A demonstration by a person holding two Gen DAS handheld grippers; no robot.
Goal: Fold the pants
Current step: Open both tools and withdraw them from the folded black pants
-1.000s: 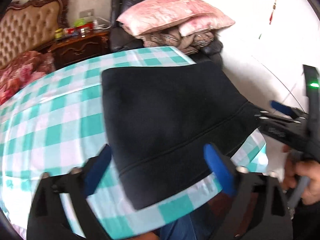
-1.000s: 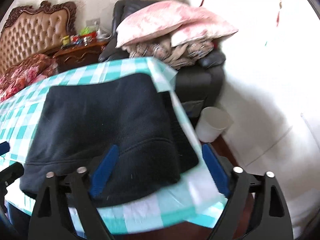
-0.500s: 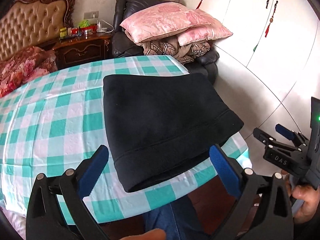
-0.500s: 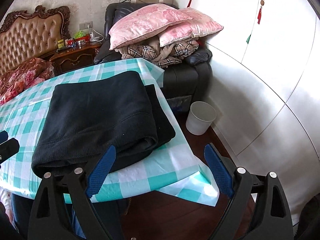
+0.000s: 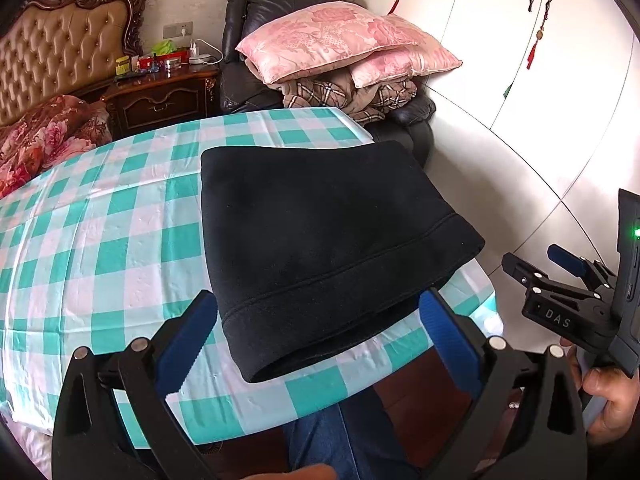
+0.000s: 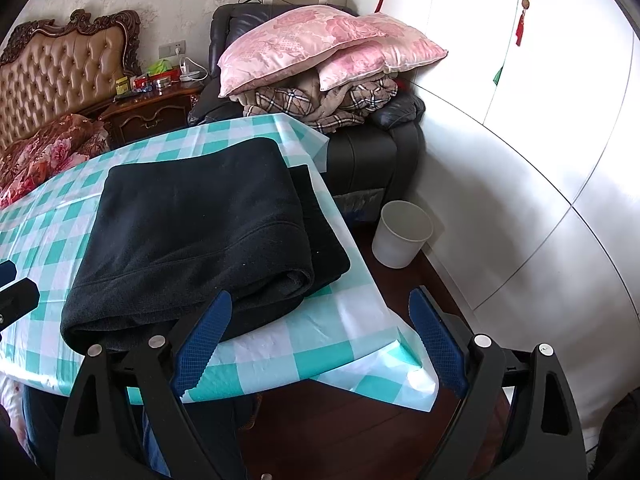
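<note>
The black pants (image 5: 320, 240) (image 6: 200, 236) lie folded into a thick rectangle on the teal-and-white checked tablecloth (image 5: 100, 240) (image 6: 340, 344), near its right edge. My left gripper (image 5: 316, 336) hovers open above the table's near edge, its blue pads on either side of the fold's near end, not touching it. My right gripper (image 6: 318, 344) is open too, held off the table's right corner with nothing between its fingers. It also shows at the right of the left wrist view, as the right gripper (image 5: 560, 280) in a hand.
A white bin (image 6: 402, 236) stands on the dark floor by white wardrobe doors (image 6: 540, 120). Behind the table are a dark armchair (image 6: 372, 152) piled with pink pillows (image 6: 320, 48) and blankets, a wooden nightstand (image 5: 160, 96), and a bed (image 5: 44, 132). Blue-jeaned legs (image 5: 332, 436) are below the table edge.
Both grippers have drawn back and up from the pants toward the near table edge. The pants lie still, and both grippers stay open.
</note>
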